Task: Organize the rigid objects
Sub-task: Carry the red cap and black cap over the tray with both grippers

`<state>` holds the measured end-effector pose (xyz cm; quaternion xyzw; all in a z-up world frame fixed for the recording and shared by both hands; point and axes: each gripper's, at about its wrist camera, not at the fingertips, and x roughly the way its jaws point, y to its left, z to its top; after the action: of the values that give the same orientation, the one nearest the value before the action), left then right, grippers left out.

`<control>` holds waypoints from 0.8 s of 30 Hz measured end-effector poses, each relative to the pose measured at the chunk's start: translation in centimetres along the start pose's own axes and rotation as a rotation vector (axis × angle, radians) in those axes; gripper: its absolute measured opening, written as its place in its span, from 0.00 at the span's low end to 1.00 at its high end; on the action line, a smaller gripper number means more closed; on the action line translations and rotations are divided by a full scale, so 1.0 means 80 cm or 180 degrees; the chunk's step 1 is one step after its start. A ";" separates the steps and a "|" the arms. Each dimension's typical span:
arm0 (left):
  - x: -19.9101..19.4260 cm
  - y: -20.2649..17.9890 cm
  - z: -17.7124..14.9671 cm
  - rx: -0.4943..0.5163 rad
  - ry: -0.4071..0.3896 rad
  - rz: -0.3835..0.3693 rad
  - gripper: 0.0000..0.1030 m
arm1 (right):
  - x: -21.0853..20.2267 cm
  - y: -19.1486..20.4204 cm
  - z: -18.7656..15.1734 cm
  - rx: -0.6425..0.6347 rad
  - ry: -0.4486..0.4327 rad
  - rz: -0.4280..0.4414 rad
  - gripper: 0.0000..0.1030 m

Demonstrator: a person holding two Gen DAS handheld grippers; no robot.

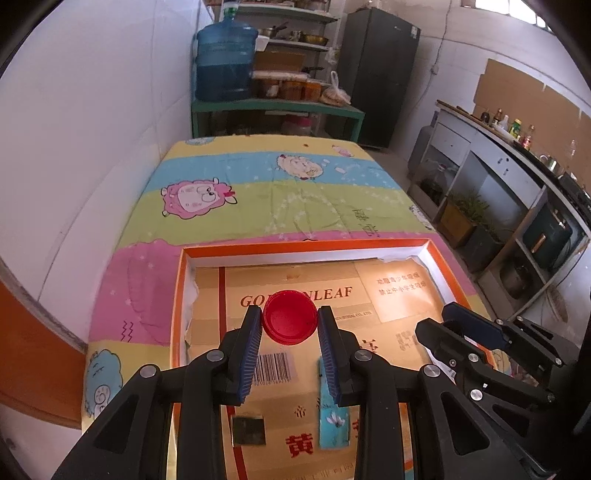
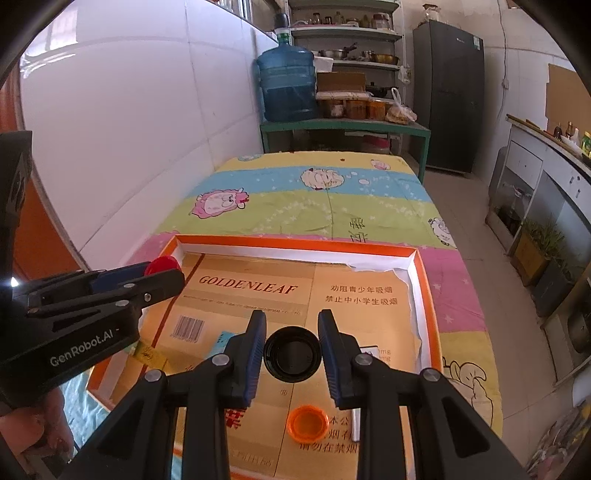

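Gripping a red cap [image 1: 289, 322], left claw [image 1: 289, 325] hangs over the orange-rimmed tray [image 1: 303, 246] on the table. Right claw [image 2: 291, 355] clamps a black cap [image 2: 291, 355] above the tray's right half; orange cap [image 2: 308, 422] lies nearer.

Straight ahead of the tool, past the bench's striped cartoon-sheep cloth [image 1: 280, 206], a big blue plastic water jug [image 1: 225, 62] stands on a low green stand [image 1: 277, 109], hard against the white tiled wall [image 1: 92, 122]. Beside the jug, metal shelves [image 2: 345, 35] carry pots and jars. A tall dark fridge [image 2: 448, 96] stands further right. Off to the tool's right runs a grey counter [image 1: 491, 155] topped with bottles.
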<state>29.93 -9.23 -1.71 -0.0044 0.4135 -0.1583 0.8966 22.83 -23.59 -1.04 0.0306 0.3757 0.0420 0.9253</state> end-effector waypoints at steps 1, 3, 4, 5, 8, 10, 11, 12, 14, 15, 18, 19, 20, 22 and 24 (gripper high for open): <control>0.004 0.001 0.001 -0.0008 0.0025 -0.0006 0.31 | 0.004 -0.001 0.001 0.0006 0.0016 -0.0001 0.29; 0.014 0.001 0.004 -0.0021 0.0091 0.0001 0.31 | 0.010 -0.002 0.003 0.0016 0.0046 -0.0007 0.29; 0.018 0.001 0.005 -0.0027 0.0116 0.0004 0.31 | 0.015 -0.002 0.004 0.0017 0.0070 -0.0016 0.29; 0.022 0.000 0.005 -0.0034 0.0150 0.0002 0.31 | 0.018 -0.002 0.005 0.0019 0.0089 -0.0020 0.29; 0.035 0.000 0.007 -0.0061 0.0249 0.0012 0.31 | 0.028 -0.003 0.007 0.0022 0.0167 -0.0013 0.29; 0.042 -0.002 0.007 -0.0060 0.0298 0.0024 0.31 | 0.034 -0.003 0.007 0.0019 0.0208 -0.0010 0.29; 0.045 -0.003 0.007 -0.0045 0.0321 0.0037 0.31 | 0.036 -0.003 0.008 0.0017 0.0224 -0.0012 0.29; 0.049 -0.005 0.007 -0.0028 0.0342 0.0052 0.31 | 0.040 -0.003 0.007 0.0014 0.0250 -0.0014 0.29; 0.054 -0.005 0.006 -0.0010 0.0383 0.0076 0.31 | 0.045 -0.003 0.005 0.0012 0.0289 -0.0015 0.29; 0.057 -0.006 0.005 -0.0006 0.0407 0.0086 0.31 | 0.049 -0.004 0.004 0.0009 0.0317 -0.0017 0.29; 0.065 -0.007 0.003 0.0012 0.0465 0.0122 0.31 | 0.058 -0.005 0.002 0.0004 0.0379 -0.0027 0.29; 0.067 -0.007 0.002 0.0017 0.0485 0.0129 0.31 | 0.060 -0.005 0.001 0.0002 0.0393 -0.0026 0.29; 0.069 -0.008 0.002 0.0024 0.0504 0.0136 0.31 | 0.061 -0.006 0.001 0.0000 0.0405 -0.0026 0.29; 0.073 -0.007 0.000 0.0031 0.0522 0.0145 0.31 | 0.066 -0.005 -0.002 -0.0011 0.0437 -0.0035 0.29; 0.076 -0.007 -0.002 0.0038 0.0544 0.0156 0.31 | 0.070 -0.006 -0.004 -0.0011 0.0459 -0.0036 0.29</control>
<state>33.38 -11.52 -6.24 0.0245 0.4876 -0.1386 0.8617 26.63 -23.46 -5.14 0.0239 0.4414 0.0395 0.8961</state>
